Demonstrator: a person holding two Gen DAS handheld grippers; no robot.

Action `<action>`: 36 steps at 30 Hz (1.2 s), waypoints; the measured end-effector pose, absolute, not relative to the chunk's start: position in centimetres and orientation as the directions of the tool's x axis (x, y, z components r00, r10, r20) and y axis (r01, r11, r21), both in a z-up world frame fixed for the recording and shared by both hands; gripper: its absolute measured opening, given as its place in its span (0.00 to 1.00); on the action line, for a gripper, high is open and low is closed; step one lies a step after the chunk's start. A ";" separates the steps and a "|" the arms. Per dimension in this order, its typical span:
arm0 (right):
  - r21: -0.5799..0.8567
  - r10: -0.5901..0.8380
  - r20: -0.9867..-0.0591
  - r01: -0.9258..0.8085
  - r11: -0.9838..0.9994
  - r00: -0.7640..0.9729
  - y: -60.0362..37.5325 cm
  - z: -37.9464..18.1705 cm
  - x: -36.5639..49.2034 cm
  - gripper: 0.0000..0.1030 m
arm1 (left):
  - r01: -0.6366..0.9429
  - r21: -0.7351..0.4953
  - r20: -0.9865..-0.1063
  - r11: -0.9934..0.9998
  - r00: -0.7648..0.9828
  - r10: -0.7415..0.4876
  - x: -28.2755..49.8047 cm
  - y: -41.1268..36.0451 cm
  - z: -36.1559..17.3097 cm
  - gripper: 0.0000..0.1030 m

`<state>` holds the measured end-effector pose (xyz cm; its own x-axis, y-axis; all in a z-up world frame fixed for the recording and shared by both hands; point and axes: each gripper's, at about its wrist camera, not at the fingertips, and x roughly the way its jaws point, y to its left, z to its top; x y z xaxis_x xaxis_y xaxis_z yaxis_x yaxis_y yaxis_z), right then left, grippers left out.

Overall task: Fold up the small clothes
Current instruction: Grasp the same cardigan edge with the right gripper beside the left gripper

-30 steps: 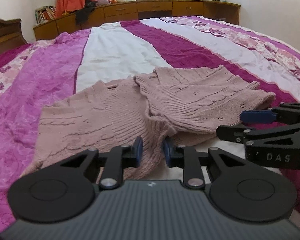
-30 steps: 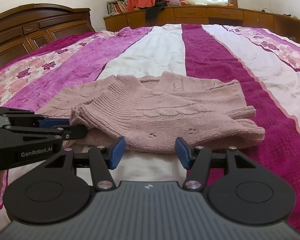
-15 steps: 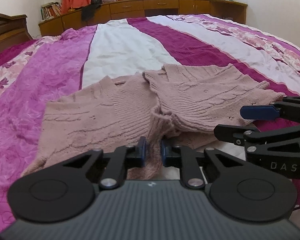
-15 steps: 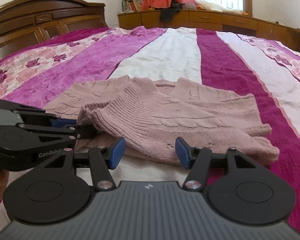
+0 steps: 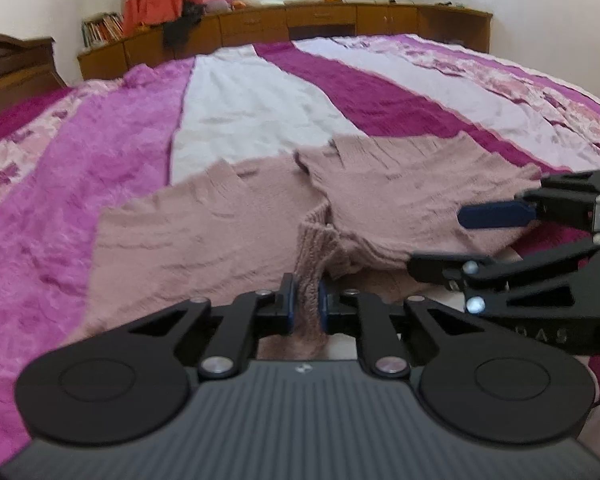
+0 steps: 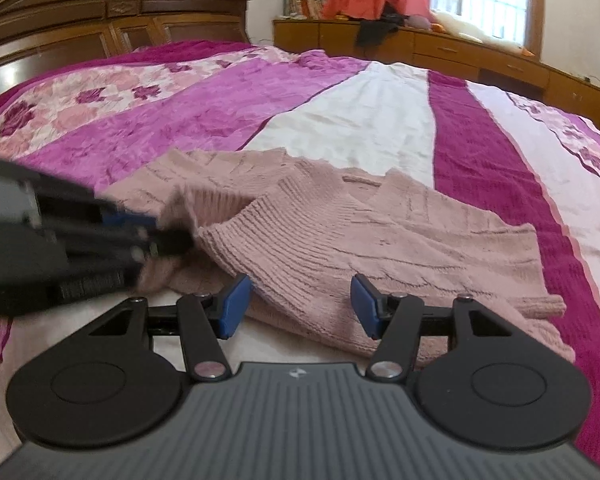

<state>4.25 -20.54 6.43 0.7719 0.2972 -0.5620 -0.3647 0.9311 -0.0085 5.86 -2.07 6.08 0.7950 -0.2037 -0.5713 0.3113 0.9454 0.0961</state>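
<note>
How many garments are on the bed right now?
1: a pink knit sweater spread on the striped bedspread, its right half folded over, hem pinched in the left gripper. Anything underneath would be hidden.

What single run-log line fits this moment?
left gripper: shut on sweater hem | right gripper: open, empty, at sweater edge | bedspread: sweater partly folded

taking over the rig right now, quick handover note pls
Left gripper: jaws shut on the ribbed near edge of the pink knit sweater.
Right gripper: jaws open, holding nothing, at the sweater's near hem.
Sweater lies on the striped bedspread, its right side already folded over toward the middle.
Left: fold the left side in, then fold it up and tidy it.
</note>
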 end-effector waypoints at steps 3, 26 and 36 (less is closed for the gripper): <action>-0.024 0.307 -0.564 -0.387 0.922 0.767 -20.1 6.2 4.4 0.62 | 0.276 0.106 -0.549 0.955 0.817 -0.175 6.1 -1.1 7.1 0.12; 0.017 0.419 -0.529 -0.484 0.875 0.738 -20.8 8.3 6.1 0.18 | 0.145 0.231 -0.463 0.962 0.886 -0.022 10.2 3.2 10.9 0.10; -0.069 0.388 -0.567 -0.511 0.857 0.727 -18.5 5.9 5.9 0.19 | 0.128 0.224 -0.466 0.966 0.885 -0.009 10.8 3.9 10.9 0.10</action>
<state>5.90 -18.45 5.94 0.7267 0.3879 -0.5670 -0.5111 0.8568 -0.0689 10.85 3.90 10.90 0.8847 -0.0092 -0.4662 0.1282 0.9660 0.2244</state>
